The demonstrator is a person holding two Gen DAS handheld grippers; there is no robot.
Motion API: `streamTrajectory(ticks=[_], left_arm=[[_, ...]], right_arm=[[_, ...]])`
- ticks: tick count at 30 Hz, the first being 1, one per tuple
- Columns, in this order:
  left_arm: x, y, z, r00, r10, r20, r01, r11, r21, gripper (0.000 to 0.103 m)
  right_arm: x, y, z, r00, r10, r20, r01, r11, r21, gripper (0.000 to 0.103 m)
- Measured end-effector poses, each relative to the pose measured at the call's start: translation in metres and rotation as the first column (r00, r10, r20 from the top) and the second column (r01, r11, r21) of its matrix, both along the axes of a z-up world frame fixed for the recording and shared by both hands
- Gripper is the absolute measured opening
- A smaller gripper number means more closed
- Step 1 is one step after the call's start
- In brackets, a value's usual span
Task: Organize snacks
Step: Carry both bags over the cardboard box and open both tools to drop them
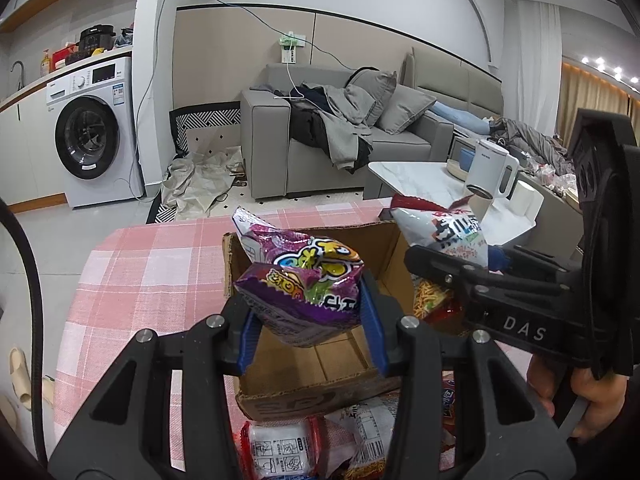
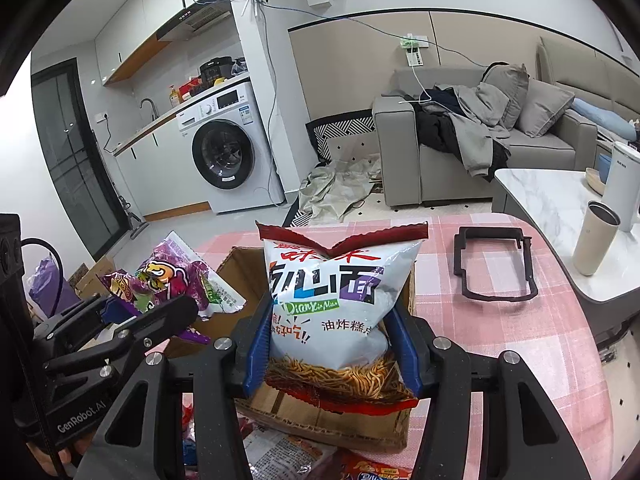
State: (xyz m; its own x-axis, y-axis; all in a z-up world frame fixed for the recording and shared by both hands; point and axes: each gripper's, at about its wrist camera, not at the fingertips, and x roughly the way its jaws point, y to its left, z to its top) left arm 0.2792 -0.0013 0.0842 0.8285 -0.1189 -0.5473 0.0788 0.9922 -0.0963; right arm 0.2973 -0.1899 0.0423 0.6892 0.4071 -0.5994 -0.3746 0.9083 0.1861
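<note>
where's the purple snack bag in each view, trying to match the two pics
Left wrist view: the purple snack bag sits at centre, pinched in the left claw over the cardboard box.
Right wrist view: the same bag is at the left edge, held by the left claw seen from the side.
Shared landmark: the washing machine behind the table.

Both wrist views look down, close, sharing the cardboard box [image 1: 320, 364].
</note>
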Motion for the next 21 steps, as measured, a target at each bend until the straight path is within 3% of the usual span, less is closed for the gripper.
streamTrajectory(ticks=[21], left_arm=[[0.028, -0.001, -0.039, 0.998, 0.021, -0.057, -0.019, 0.999, 0.041, 0.041]], right_arm=[[0.027, 0.012, -0.040, 0.997, 0.041, -0.070, -0.045, 0.997, -0.068, 0.054]])
